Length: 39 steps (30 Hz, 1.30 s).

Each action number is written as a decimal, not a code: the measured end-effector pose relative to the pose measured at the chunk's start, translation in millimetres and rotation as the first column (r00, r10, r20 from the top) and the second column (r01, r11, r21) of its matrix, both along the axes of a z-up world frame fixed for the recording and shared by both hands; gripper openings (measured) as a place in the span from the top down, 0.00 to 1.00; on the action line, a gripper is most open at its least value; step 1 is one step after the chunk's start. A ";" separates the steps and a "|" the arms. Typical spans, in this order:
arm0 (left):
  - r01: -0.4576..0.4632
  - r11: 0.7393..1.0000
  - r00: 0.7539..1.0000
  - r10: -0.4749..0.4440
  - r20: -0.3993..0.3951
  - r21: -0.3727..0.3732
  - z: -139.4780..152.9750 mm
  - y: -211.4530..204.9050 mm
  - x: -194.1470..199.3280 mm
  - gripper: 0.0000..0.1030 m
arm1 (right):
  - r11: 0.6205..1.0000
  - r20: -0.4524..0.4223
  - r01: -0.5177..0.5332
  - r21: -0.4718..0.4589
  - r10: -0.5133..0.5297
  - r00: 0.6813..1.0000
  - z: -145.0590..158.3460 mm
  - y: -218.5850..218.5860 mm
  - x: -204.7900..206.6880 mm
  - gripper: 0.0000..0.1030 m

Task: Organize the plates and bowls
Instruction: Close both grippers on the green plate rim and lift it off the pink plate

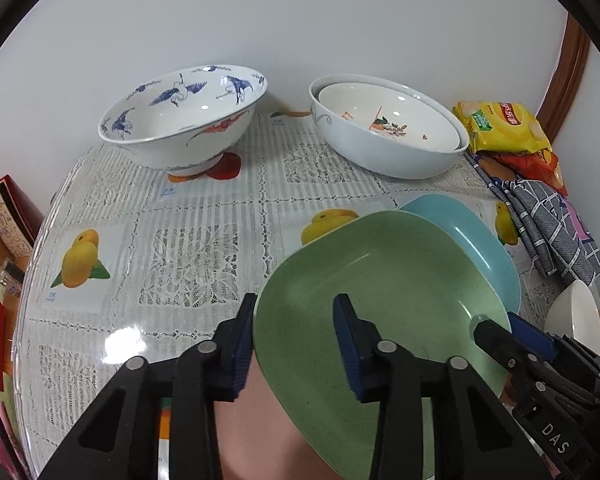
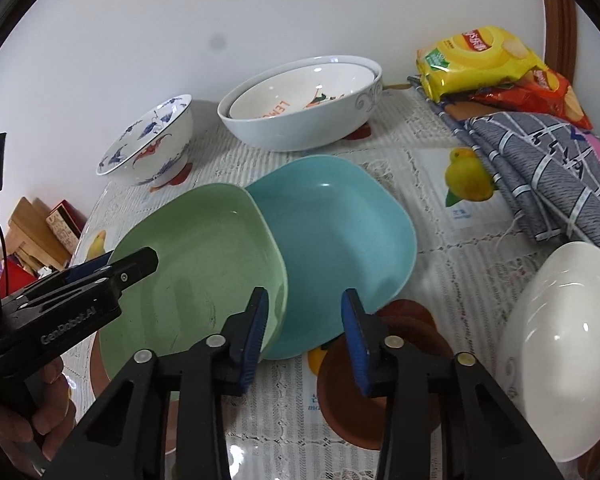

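Note:
A green plate (image 1: 380, 304) (image 2: 196, 276) lies tilted with its right edge over a blue plate (image 1: 472, 232) (image 2: 340, 240). My left gripper (image 1: 296, 344) is open, its jaws astride the green plate's left rim; it also shows in the right wrist view (image 2: 112, 264). My right gripper (image 2: 304, 336) is open and empty, just above the near edges of both plates; it shows in the left wrist view (image 1: 500, 328). A blue-patterned bowl (image 1: 184, 116) (image 2: 148, 140) and two nested white bowls (image 1: 388, 128) (image 2: 304, 100) stand at the back. A white bowl (image 2: 556, 344) (image 1: 576, 316) sits at the right.
Snack bags (image 2: 480, 64) (image 1: 500, 124) and a grey checked cloth (image 2: 540, 176) (image 1: 548, 228) lie at the back right. A brown dish (image 2: 380, 384) sits under the right gripper. The table (image 1: 180, 260) has a lace cover with fruit prints. Boxes (image 1: 8, 216) stand past its left edge.

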<state>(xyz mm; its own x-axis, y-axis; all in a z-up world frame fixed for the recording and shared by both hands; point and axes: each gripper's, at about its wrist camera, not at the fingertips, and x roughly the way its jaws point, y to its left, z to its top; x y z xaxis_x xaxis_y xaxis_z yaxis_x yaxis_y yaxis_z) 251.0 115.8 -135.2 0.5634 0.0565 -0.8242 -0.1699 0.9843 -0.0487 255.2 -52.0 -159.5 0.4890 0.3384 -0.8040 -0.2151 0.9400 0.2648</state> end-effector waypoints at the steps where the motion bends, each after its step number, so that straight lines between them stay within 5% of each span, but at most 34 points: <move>1: -0.002 1.000 1.000 0.002 -0.003 -0.002 -2.1 0.4 0.8 0.71 | 1.000 0.000 0.000 -0.001 0.000 1.000 -0.2 1.0 0.3 0.69; 6: -0.009 1.000 1.000 0.009 0.000 -0.007 -4.8 3.3 0.4 0.87 | 1.000 0.009 -0.023 -0.022 0.023 1.000 -4.0 7.7 0.8 0.75; 8: -0.006 1.000 1.000 0.006 0.001 -0.013 -4.6 3.5 -0.7 0.88 | 0.999 0.001 -0.027 -0.020 0.027 1.000 -6.3 9.4 1.3 0.86; 18: -0.012 1.000 1.000 0.012 0.019 0.006 12.2 -4.8 -19.7 0.90 | 1.000 0.017 -0.011 0.026 0.010 1.000 3.3 -3.6 -5.7 0.90; 39: -0.017 0.999 0.995 0.021 0.093 -0.035 74.5 -20.2 -106.1 0.90 | 0.998 0.078 -0.006 0.055 0.002 0.997 83.4 -24.5 -77.5 0.92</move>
